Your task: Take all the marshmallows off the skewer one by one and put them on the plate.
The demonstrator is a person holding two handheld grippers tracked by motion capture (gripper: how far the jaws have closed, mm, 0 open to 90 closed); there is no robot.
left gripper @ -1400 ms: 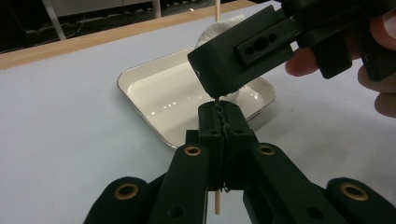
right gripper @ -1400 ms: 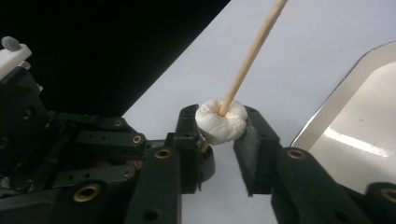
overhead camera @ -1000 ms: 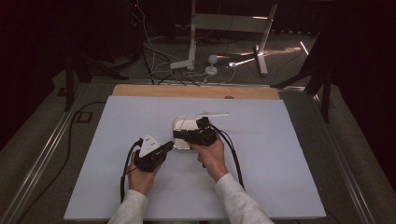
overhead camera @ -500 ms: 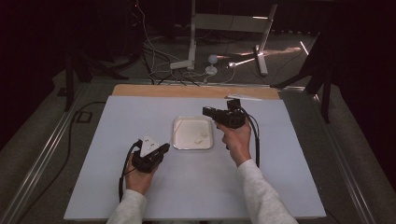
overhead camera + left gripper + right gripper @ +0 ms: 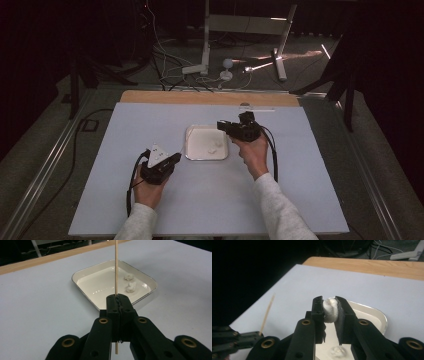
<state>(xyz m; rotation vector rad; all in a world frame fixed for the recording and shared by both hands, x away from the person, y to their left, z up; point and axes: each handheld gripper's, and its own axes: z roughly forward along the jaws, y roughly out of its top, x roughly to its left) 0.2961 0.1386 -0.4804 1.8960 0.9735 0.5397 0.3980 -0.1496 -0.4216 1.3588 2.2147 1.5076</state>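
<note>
A white square tray (image 5: pixel 191 150) sits mid-table with small white soft lumps (image 5: pixel 213 148) in it. My left gripper (image 5: pixel 176 157) rests left of the tray, shut on a thin wooden skewer (image 5: pixel 116 265) that stands upright between its jaws (image 5: pixel 117 298). Beyond it the tray (image 5: pixel 85 277) shows two lumps (image 5: pixel 131 286). At the tray's far right corner my right gripper (image 5: pixel 221 125) hovers, shut on a white lump (image 5: pixel 329 311) pinched between its pads (image 5: pixel 330 301). Below lie the tray (image 5: pixel 377 315) and another lump (image 5: pixel 338 351). The skewer (image 5: pixel 267 312) shows at lower left.
The pale blue table top (image 5: pixel 150 125) has a wooden strip (image 5: pixel 210 97) along its far edge. Behind it, on the floor, stand a white stand (image 5: pixel 206 50) and cables. A black cable (image 5: pixel 272 150) trails from the right gripper.
My right gripper has lifted off the tray's middle and moved right and farther away, with the white lump between its jaws. The left gripper and skewer have stayed put.
</note>
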